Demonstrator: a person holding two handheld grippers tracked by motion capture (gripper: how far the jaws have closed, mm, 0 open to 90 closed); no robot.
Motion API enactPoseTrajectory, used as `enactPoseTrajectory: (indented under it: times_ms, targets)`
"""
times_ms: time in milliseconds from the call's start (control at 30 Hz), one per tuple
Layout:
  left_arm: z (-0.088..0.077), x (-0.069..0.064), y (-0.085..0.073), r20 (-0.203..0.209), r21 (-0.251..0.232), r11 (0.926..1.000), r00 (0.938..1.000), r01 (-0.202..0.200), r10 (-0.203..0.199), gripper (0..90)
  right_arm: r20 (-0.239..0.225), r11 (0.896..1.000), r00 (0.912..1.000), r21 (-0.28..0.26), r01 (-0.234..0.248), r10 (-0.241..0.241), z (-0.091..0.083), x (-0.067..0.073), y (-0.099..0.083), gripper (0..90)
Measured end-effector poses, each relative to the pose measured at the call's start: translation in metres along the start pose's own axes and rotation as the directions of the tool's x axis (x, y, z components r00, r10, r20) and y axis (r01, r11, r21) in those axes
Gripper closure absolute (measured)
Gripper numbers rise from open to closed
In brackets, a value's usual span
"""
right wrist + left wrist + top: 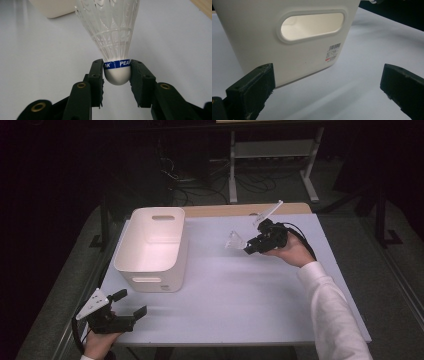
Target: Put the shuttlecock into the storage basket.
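A: Room dark all round. Floor grey, cables (200, 187) and a white frame (272, 157) behind the table (240, 310). Tabletop pale, wood strip along the far edge.

B: Biggest thing on it?

A: White bin (150, 247), left half, handle slots on the end walls, inside looks bare as far as the high view reaches.

B: Grippers?

A: Left gripper (134, 303) at the near left corner, jaws spread wide, nothing between them, pointing at the bin's near wall. Right gripper (248, 247) is right of centre, up off the tabletop, pinching a shuttlecock (235, 241).

B: Where exactly on the shuttlecock?

A: Jaws clamp both sides of the round white cork at the blue band; skirt fans out past the tips, toward the bin. Shuttlecock well apart from the bin, gap of bare table between.

B: Differences between views?

A: Right gripper view gives the band's lettering, "PEAK" (124, 63), and the mesh skirt (110, 27); from above it's a pale blur. Left gripper view gives a barcode sticker (333, 52) on the bin wall, under the slot (312, 26).
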State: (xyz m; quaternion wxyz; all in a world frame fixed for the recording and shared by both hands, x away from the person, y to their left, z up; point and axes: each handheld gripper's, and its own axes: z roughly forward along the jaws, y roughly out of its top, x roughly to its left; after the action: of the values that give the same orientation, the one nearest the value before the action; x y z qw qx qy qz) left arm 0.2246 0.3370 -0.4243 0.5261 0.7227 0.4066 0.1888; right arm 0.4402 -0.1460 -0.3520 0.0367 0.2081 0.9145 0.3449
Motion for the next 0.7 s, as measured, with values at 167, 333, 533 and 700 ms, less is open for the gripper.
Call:
enactPoseTrajectory:
  times_ms: [167, 333, 533, 700]
  targets:
    - [0.000, 0.000, 0.000, 0.001, 0.001, 1.0000, 1.0000, 0.000, 0.000, 0.0, 0.001, 1.000, 0.9999, -0.007, 0.014, -0.014, -0.004, 0.003, 0.010, 62.3]
    - [0.000, 0.000, 0.000, 0.000, 0.000, 1.0000, 1.0000, 0.000, 0.000, 0.0, 0.008, 0.999, 0.9996, -0.019, 0.027, -0.027, -0.010, 0.007, 0.018, 62.3]
    - [0.000, 0.000, 0.000, 0.000, 0.002, 1.0000, 1.0000, 0.000, 0.000, 0.0, 0.004, 0.999, 0.9993, -0.027, 0.036, -0.036, -0.016, 0.011, 0.028, 62.3]
    - [0.000, 0.000, 0.000, -0.001, 0.002, 1.0000, 1.0000, 0.000, 0.000, 0.0, 0.003, 0.998, 0.9986, -0.034, 0.053, -0.053, -0.021, 0.012, 0.037, 62.3]
